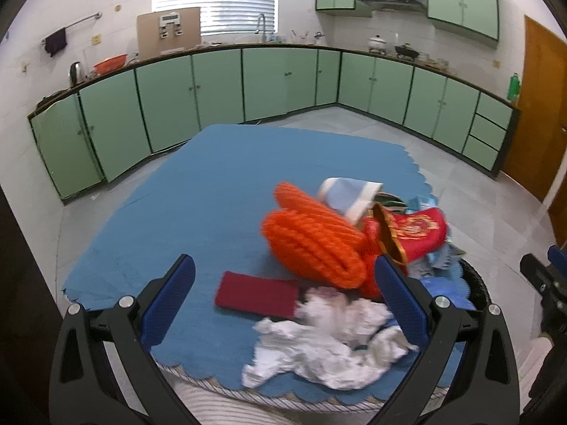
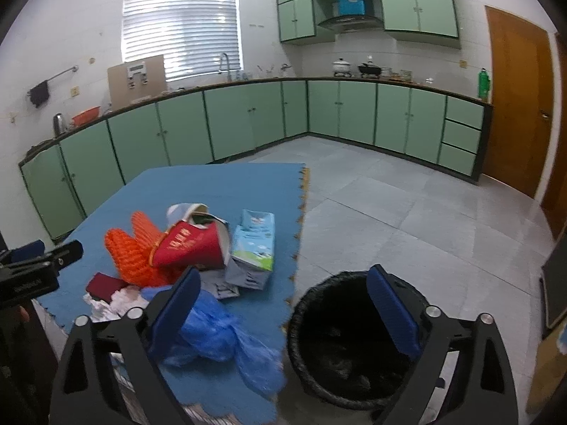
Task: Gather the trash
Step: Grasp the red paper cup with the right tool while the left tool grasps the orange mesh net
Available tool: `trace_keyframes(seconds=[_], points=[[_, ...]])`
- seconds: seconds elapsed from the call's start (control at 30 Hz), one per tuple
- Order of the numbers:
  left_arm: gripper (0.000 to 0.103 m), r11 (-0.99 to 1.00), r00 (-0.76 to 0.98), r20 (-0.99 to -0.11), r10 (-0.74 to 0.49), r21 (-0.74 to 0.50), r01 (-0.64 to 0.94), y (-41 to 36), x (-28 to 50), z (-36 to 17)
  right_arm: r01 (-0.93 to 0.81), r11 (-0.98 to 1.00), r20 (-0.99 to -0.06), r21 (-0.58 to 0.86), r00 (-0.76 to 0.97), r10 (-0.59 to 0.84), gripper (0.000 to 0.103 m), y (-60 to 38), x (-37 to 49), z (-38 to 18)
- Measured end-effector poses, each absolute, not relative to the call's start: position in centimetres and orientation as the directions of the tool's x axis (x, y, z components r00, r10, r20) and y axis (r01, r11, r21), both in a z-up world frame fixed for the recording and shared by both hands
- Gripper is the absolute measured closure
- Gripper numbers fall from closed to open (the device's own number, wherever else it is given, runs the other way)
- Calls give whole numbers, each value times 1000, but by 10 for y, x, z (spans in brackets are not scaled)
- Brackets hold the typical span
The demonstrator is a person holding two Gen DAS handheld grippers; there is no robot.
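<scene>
A heap of trash lies on a blue foam mat (image 1: 198, 191). It holds an orange rope coil (image 1: 312, 241), a red paper bag (image 2: 191, 248), a dark red wallet-like pad (image 1: 257, 294), crumpled white paper (image 1: 329, 347), a blue plastic bag (image 2: 219, 340) and a light blue carton (image 2: 255, 241). My left gripper (image 1: 283, 294) is open and empty above the white paper and red pad. My right gripper (image 2: 281, 301) is open and empty, between the blue bag and the black-lined bin (image 2: 354, 347).
The bin stands on the grey tile floor just right of the mat (image 2: 248, 191). Green cabinets (image 2: 248, 120) line the far walls and a wooden door (image 2: 514, 106) is at the right. The left gripper's body (image 2: 32, 272) shows at the right view's left edge.
</scene>
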State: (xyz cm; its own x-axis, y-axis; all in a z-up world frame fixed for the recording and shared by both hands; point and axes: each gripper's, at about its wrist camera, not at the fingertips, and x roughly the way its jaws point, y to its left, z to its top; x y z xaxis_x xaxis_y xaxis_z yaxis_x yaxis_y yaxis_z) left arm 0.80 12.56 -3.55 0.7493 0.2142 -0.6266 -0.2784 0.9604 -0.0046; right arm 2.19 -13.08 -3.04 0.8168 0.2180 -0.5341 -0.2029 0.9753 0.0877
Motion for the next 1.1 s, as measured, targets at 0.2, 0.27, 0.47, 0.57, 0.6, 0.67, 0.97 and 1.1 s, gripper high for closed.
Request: trace_keyframes(seconds=[0.2, 0.27, 0.47, 0.57, 0.6, 0.67, 0.97, 1.1], points=[[5, 953, 743, -625, 239, 4, -303, 145, 16, -39, -249, 963, -553, 105, 790, 265, 13, -103, 44, -35], [5, 950, 740, -626, 248, 6, -313, 151, 20, -40, -271, 957, -560, 100, 780, 279, 13, -92, 49, -38], [5, 942, 725, -633, 270, 18, -335, 169, 28, -46, -319, 941, -570, 113, 755, 325, 9, -59, 61, -46], [5, 941, 721, -639, 267, 13, -337, 178, 31, -49, -338, 936, -588, 93, 741, 326, 8, -41, 68, -53], [5, 941, 720, -641, 264, 10, -337, 181, 33, -51, -339, 937, -590, 88, 740, 323, 7, -38, 70, -54], [5, 942, 718, -647, 256, 1, -336, 185, 34, -53, -335, 940, -601, 69, 738, 307, 6, -33, 73, -58], [5, 945, 710, -666, 229, -25, -327, 194, 40, -61, -333, 943, -636, 26, 722, 273, 6, -25, 85, -71], [5, 946, 710, -669, 220, -31, -322, 192, 43, -64, -358, 933, -641, 21, 711, 287, 15, -22, 84, -72]])
